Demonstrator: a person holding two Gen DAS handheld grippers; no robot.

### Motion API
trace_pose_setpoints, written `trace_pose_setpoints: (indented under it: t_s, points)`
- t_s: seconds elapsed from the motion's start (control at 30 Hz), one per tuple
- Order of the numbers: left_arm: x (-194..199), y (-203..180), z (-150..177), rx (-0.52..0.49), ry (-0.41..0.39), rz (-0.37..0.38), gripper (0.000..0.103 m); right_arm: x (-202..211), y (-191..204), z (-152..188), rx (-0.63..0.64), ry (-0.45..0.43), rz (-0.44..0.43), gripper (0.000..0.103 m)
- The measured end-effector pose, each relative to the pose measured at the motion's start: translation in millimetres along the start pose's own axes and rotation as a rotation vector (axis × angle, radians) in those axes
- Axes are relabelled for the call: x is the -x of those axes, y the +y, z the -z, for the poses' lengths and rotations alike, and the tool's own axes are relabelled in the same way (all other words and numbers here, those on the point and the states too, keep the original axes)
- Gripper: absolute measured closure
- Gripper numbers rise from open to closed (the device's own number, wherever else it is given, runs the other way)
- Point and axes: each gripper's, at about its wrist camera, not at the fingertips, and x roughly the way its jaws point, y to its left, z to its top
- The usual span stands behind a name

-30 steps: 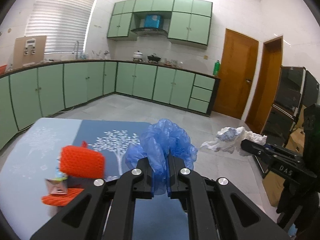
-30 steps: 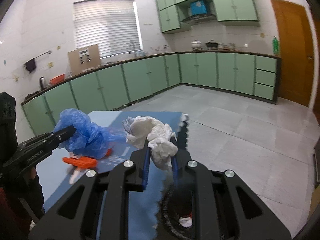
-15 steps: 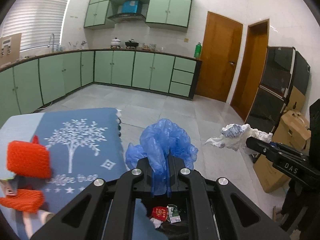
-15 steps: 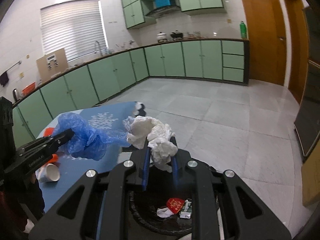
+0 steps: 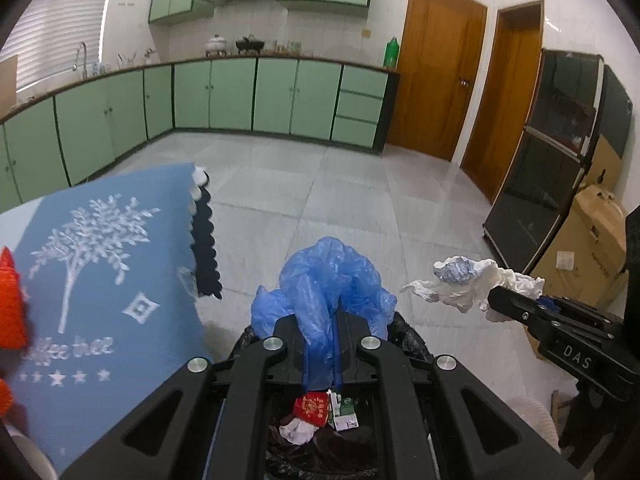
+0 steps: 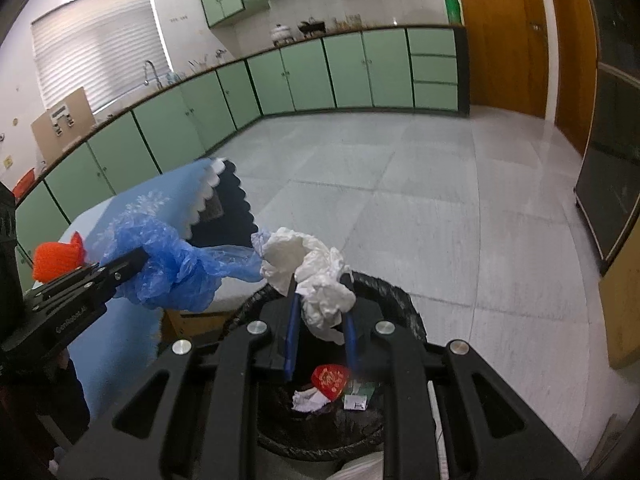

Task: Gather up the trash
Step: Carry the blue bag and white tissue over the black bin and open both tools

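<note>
both grippers (image 5: 320,320) (image 6: 320,312) w/ trash over bin (image 6: 396,296)

Blue plastic bag (image 5: 328,280): thin, translucent, crumpled into a bunch, pinched at its lower folds, held in the air at lower centre of the left wrist view; seen at centre left in the right wrist view. White paper wad (image 6: 316,276): crumpled, pinched at its lower end, at frame centre of the right wrist view; one tail points left in the left wrist view. Trash bin (image 6: 400,300): round, black liner, lower centre, directly below both items. Inside it: red packet (image 6: 330,378), white scraps, small green-white carton.
</note>
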Motion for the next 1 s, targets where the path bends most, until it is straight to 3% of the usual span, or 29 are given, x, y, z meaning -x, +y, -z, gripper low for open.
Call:
trace_pose_setpoints:
  t_s: [0.43, 0.53, 0.67, 0.8, 0.93, 1.0]
  points:
    - [-53.8, -12.1, 4.5, -0.013, 0.102, -0.003, 0.090, -42.0, -15.5, -0.1, -0.021, 0.105, 0.005, 0.078]
    - [-57.5, -11.8, 4.1, -0.013, 0.113, -0.005, 0.075, -43.1, -17.9, -0.9, -0.035, 0.104, 0.008, 0.065]
    - [-57.9, -9.3, 4.6, -0.009, 0.114, -0.008, 0.057, -41.5, -20.6, -2.9, -0.043, 0.090, 0.016, 0.055]
    - [-52.2, -7.3, 2.8, 0.001, 0.107, -0.013, 0.052, -35.4, -20.7, -5.9, -0.049, 0.069, 0.024, 0.046]
    - [-38.9, -2.3, -2.0, 0.008, 0.077, -0.024, 0.044, -22.6, -17.6, -9.6, -0.047, 0.024, 0.041, 0.022]
    - [-28.4, 0.3, -5.2, 0.005, 0.057, -0.031, 0.040, -15.0, -14.9, -12.4, -0.052, 0.003, 0.042, 0.016]
